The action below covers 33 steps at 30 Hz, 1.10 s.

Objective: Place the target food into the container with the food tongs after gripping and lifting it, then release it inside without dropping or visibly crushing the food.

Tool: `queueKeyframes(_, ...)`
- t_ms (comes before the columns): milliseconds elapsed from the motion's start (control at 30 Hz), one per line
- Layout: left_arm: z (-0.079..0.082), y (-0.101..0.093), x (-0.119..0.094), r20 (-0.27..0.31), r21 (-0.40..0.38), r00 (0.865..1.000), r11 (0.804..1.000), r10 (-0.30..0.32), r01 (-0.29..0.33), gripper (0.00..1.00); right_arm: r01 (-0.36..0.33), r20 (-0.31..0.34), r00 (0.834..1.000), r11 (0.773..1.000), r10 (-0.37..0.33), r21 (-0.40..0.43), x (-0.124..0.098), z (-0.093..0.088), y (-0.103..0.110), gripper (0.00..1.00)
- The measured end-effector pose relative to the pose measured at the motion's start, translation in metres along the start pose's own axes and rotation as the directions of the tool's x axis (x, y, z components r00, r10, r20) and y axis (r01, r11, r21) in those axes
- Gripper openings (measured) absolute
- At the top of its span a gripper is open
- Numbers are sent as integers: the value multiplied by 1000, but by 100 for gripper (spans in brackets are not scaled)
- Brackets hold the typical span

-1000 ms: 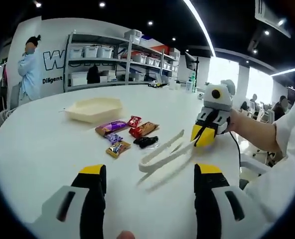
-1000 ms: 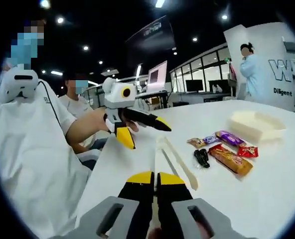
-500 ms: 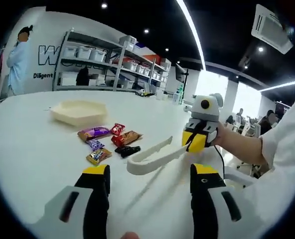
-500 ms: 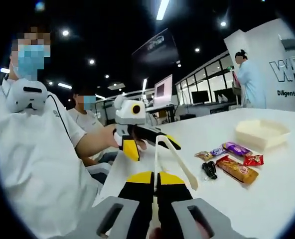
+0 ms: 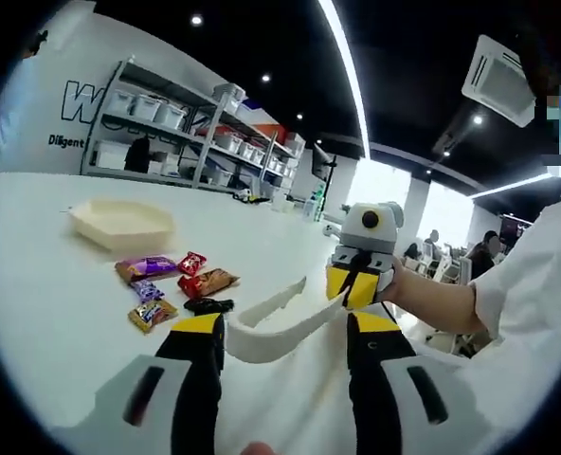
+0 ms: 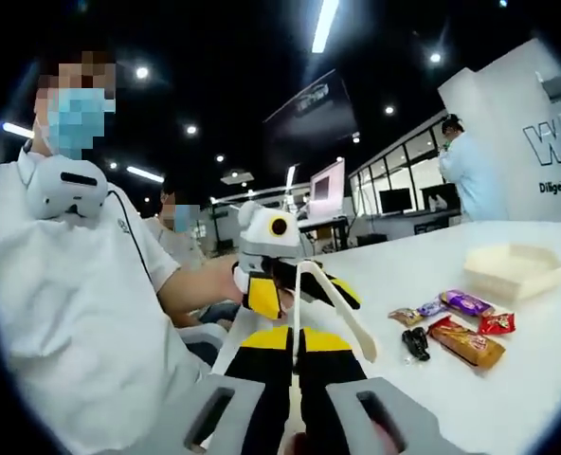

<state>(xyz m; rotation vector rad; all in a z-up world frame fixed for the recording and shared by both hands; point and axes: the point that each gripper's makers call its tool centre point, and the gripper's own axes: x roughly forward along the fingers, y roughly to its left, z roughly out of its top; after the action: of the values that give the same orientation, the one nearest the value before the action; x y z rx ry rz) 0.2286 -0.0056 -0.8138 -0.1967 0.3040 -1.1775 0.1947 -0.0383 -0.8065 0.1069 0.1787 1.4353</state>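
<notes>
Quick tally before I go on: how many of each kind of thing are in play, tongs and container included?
Snack packets: 6 (purple packet, red packet, orange-brown packet, black packet, small purple packet, small gold packet)
Food tongs: 1
Cream container: 1
Total: 8

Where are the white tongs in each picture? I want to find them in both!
Left gripper view: the white tongs lie across the lower middle, between the left gripper's jaws, their handle end held by the right gripper.
Right gripper view: the tongs rise from the bottom middle, clamped in the right gripper, arms spreading upward.
Shared landmark: the cream container on the white table, beyond the snack packets.
</notes>
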Motion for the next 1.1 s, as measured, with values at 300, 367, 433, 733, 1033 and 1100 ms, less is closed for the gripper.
queueKeyframes(300,15,-12,2,76,0,995,998,-56,56,43,-39,56,998,999,37,28,0,8,6,0)
queueKeyframes(367,17,-14,3,84,9,995,998,-59,59,41,-46,74,996,998,44,33,-1,11,7,0)
queueKeyframes(433,17,-15,4,83,19,995,998,-62,61,39,-54,82,995,998,51,40,0,12,9,0)
queueKeyframes(733,26,-23,5,117,40,988,995,-96,92,34,-89,116,990,994,81,67,1,17,14,0)
queueKeyframes(1033,28,-29,8,132,44,985,993,-111,106,35,-117,153,983,990,103,82,2,22,18,0)
queueKeyframes(1100,27,-30,9,132,42,985,993,-113,109,35,-122,165,981,989,107,86,2,25,18,0)
